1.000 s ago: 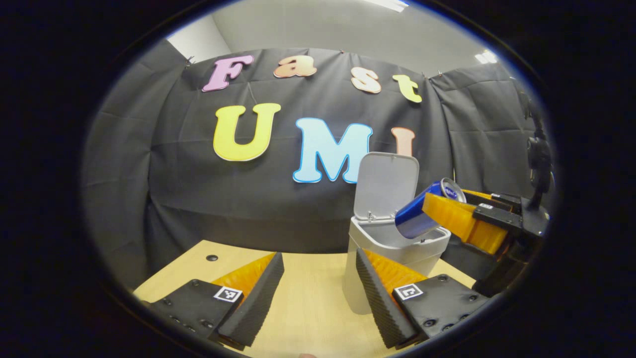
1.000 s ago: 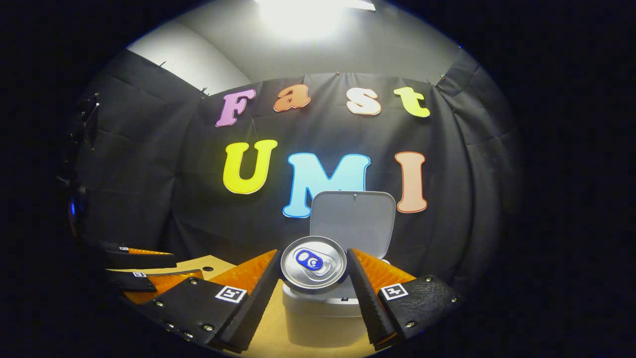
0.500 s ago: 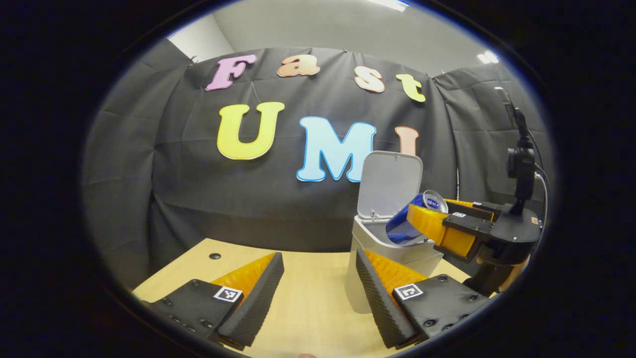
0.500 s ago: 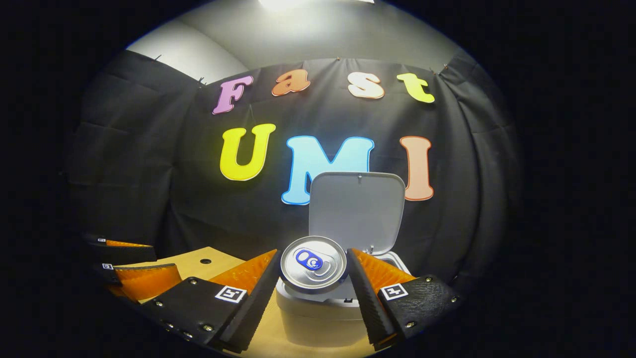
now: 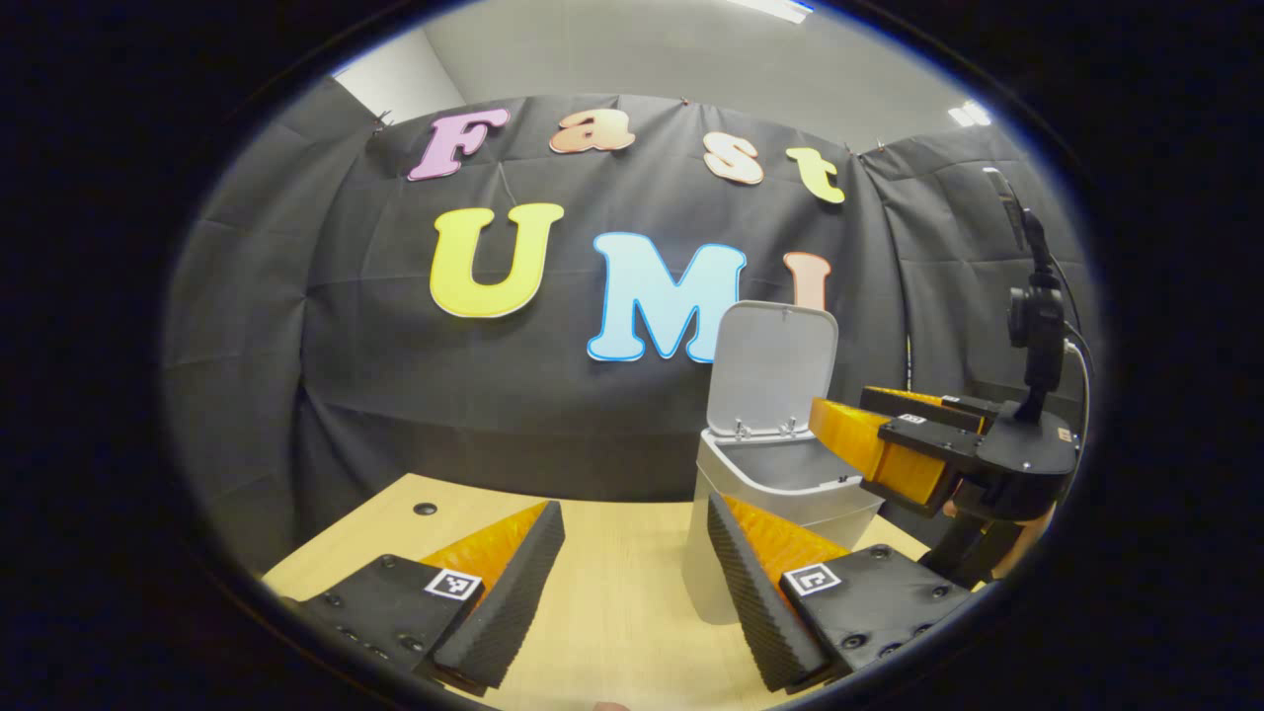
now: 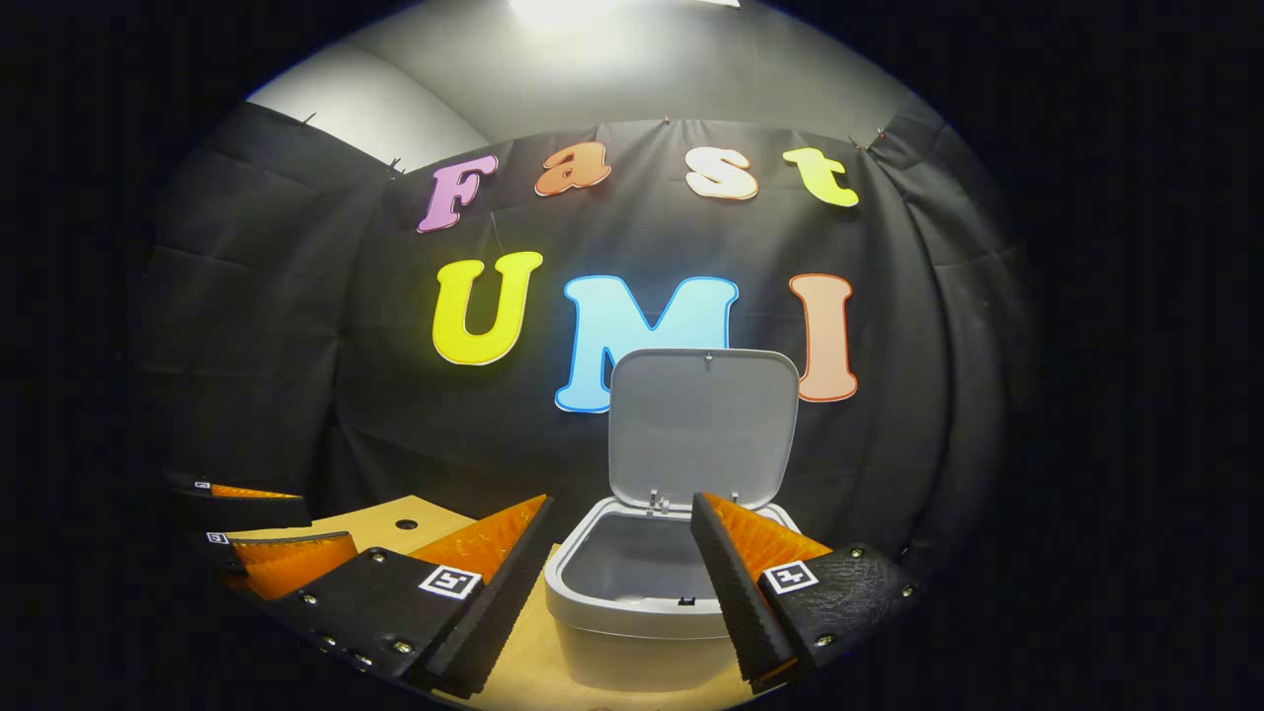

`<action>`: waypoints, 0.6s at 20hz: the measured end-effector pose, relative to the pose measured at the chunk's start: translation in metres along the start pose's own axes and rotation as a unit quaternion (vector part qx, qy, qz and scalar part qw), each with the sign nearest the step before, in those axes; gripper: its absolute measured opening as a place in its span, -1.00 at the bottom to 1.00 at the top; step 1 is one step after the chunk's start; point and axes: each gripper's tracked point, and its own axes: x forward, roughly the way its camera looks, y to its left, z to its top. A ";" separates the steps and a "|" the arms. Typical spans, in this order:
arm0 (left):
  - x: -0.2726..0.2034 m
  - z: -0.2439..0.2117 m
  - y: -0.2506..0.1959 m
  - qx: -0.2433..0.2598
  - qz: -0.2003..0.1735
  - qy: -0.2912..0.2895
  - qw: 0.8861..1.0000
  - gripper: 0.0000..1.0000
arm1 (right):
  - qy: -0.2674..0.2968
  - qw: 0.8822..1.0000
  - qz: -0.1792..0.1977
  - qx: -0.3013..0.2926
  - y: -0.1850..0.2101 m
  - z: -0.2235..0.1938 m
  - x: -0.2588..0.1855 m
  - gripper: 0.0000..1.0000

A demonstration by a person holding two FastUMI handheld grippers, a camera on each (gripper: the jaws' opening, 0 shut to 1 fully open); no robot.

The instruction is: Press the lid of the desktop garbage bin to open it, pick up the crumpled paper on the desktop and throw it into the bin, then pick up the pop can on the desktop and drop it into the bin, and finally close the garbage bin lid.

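Observation:
The grey desktop bin (image 5: pixel 780 494) stands on the wooden table with its lid (image 5: pixel 773 370) tipped up and back. My right gripper (image 5: pixel 839 405) hovers over the bin's right rim, open, with nothing between its fingers. In the right gripper view, my right gripper (image 6: pixel 622 583) frames the bin's open mouth (image 6: pixel 632 553), just above it, and the lid (image 6: pixel 703 425) stands upright behind. The part of the bin's inside that I see is plain grey. My left gripper (image 5: pixel 632 583) is open and holds nothing, low over the table to the left of the bin. The left gripper (image 6: pixel 326 525) also appears at far left.
The wooden table (image 5: pixel 612 553) has a small round hole (image 5: pixel 425 510) near its back left. A black camera on a stalk (image 5: pixel 1032 316) rises above the right gripper's body. The black cloth wall stands close behind the bin.
The blue can that my right gripper held tilted over the bin has left its fingers and gone from sight. The right gripper has opened. The left gripper has stayed put.

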 end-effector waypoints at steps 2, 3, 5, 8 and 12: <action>0.000 0.003 0.001 0.001 -0.001 -0.002 1.000 0.92 | -0.001 1.000 -0.005 -0.003 -0.004 0.004 0.001 0.77; 0.000 0.004 0.002 0.002 -0.001 -0.003 1.000 0.92 | -0.002 1.000 -0.008 -0.005 -0.006 0.006 0.002 0.77; 0.000 0.004 0.003 0.003 -0.002 -0.006 1.000 0.91 | -0.003 1.000 -0.015 -0.013 -0.009 0.012 0.006 0.80; 0.002 0.006 0.008 0.008 -0.009 -0.006 1.000 0.92 | -0.003 0.999 -0.031 -0.024 -0.016 0.027 0.013 0.82; 0.008 0.006 0.013 0.020 -0.024 -0.005 1.000 0.92 | -0.005 0.997 -0.064 -0.039 -0.030 0.055 0.031 0.87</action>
